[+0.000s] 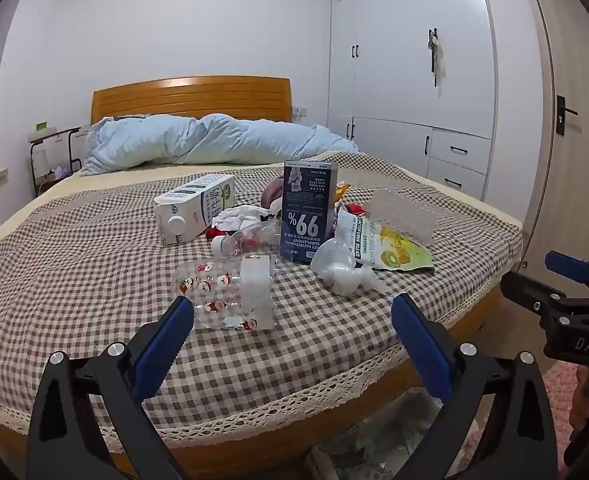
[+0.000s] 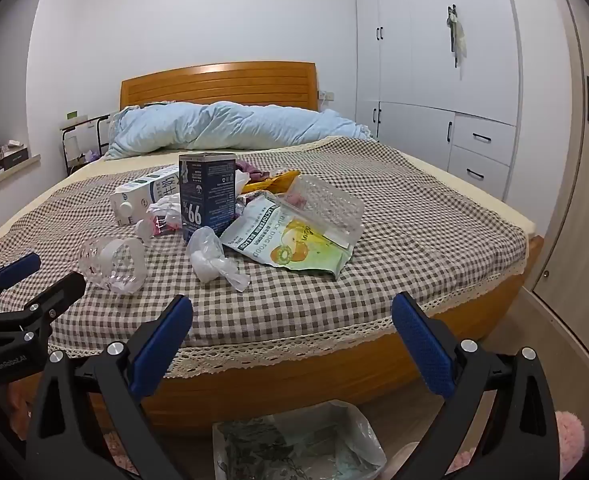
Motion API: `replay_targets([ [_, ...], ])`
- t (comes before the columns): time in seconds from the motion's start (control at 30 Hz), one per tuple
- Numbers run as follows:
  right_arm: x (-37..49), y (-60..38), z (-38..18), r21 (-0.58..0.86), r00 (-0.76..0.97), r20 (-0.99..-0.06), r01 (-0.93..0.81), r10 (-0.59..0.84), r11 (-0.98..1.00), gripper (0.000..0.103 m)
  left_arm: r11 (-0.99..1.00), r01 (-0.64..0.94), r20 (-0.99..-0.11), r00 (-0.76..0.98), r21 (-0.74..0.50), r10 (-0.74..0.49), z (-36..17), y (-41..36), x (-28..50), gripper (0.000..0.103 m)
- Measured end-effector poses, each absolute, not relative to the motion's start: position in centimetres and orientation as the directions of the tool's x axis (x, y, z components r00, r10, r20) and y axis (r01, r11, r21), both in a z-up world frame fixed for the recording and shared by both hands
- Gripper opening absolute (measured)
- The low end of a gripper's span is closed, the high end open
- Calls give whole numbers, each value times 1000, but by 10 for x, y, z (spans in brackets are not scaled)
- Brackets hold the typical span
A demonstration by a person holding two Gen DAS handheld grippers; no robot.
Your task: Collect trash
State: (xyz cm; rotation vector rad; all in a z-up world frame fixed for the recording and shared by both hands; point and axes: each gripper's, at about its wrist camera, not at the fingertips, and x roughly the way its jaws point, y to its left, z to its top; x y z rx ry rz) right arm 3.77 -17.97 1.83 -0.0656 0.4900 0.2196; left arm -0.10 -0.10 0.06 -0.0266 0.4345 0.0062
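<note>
Left wrist view: left gripper (image 1: 292,312) and right gripper (image 2: 292,312) both spread, empty. Trash sits mid-bed; nearest clear printed cup (image 1: 226,294), apparently flimsy, could crush or roll away if pinched off-centre.

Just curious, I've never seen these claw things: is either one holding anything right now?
Left gripper: open, holding nothing, above the bed's edge.
Right gripper: open, holding nothing too.
</note>
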Motion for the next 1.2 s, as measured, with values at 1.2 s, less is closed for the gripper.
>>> replay_targets([
  [1.2, 38, -184, 17, -5, 860, -472, -223, 194, 975, 96, 999, -9, -416, 909, -45, -11, 1, 0, 0, 96],
])
